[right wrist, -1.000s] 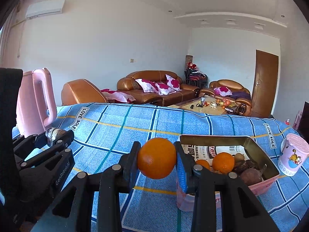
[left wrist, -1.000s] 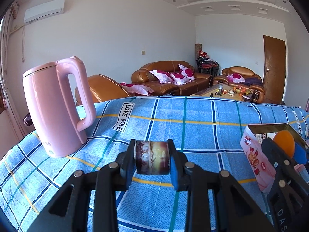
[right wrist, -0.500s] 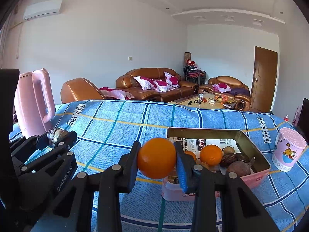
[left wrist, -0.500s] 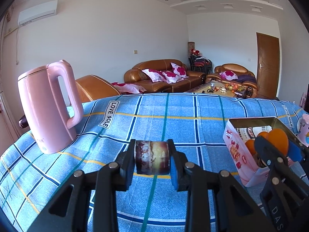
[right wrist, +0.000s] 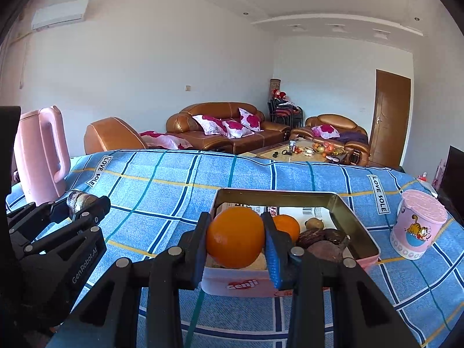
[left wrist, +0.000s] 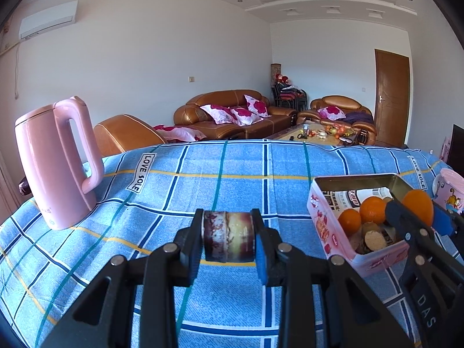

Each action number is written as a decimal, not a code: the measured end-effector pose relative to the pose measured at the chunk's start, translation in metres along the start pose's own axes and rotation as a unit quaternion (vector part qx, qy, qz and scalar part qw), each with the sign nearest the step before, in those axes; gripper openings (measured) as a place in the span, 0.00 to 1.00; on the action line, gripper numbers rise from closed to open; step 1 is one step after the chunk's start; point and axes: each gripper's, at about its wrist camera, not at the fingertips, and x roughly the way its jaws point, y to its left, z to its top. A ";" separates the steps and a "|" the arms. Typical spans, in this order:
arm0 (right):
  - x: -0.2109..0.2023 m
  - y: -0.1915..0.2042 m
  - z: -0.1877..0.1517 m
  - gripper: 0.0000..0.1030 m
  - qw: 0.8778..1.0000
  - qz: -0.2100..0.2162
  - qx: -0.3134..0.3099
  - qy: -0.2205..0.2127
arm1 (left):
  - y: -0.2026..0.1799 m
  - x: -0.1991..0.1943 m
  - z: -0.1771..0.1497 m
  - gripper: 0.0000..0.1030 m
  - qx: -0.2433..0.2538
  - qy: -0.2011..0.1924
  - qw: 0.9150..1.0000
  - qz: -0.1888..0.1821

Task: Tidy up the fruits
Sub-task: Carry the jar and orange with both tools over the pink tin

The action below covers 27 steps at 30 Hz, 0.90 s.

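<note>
My left gripper (left wrist: 228, 239) is shut on a mottled dark red and yellow fruit (left wrist: 228, 237) and holds it above the blue checked tablecloth (left wrist: 232, 185). My right gripper (right wrist: 235, 237) is shut on an orange (right wrist: 235, 237) just above the near edge of a pink tin box (right wrist: 330, 200). The box (left wrist: 324, 220) holds oranges (left wrist: 372, 209) and several brown fruits (right wrist: 324, 236). The left gripper with its fruit also shows in the right wrist view (right wrist: 79, 201). The held orange also shows in the left wrist view (left wrist: 417, 203).
A tall pink kettle (left wrist: 55, 162) stands at the table's left. A pink cartoon cup (right wrist: 416, 227) stands right of the box. Sofas (right wrist: 220, 129) and a coffee table (right wrist: 301, 150) lie beyond the table's far edge.
Both grippers have moved right, toward the tin box. The right gripper with its orange has come over the box's near edge. The kettle has slid left in view.
</note>
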 end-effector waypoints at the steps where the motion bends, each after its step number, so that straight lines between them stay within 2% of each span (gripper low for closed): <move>1: -0.001 -0.003 0.000 0.36 1.000 -0.002 0.000 -0.001 | -0.002 0.000 0.000 0.32 0.000 0.000 1.000 -0.004; 16: 0.001 -0.052 0.000 0.36 0.999 -0.044 0.005 -0.005 | -0.055 -0.002 0.003 0.32 0.035 -0.004 0.999 -0.033; 27: 0.005 -0.094 0.000 0.36 0.997 -0.078 0.018 -0.004 | -0.081 0.000 0.007 0.32 0.040 -0.004 0.998 -0.058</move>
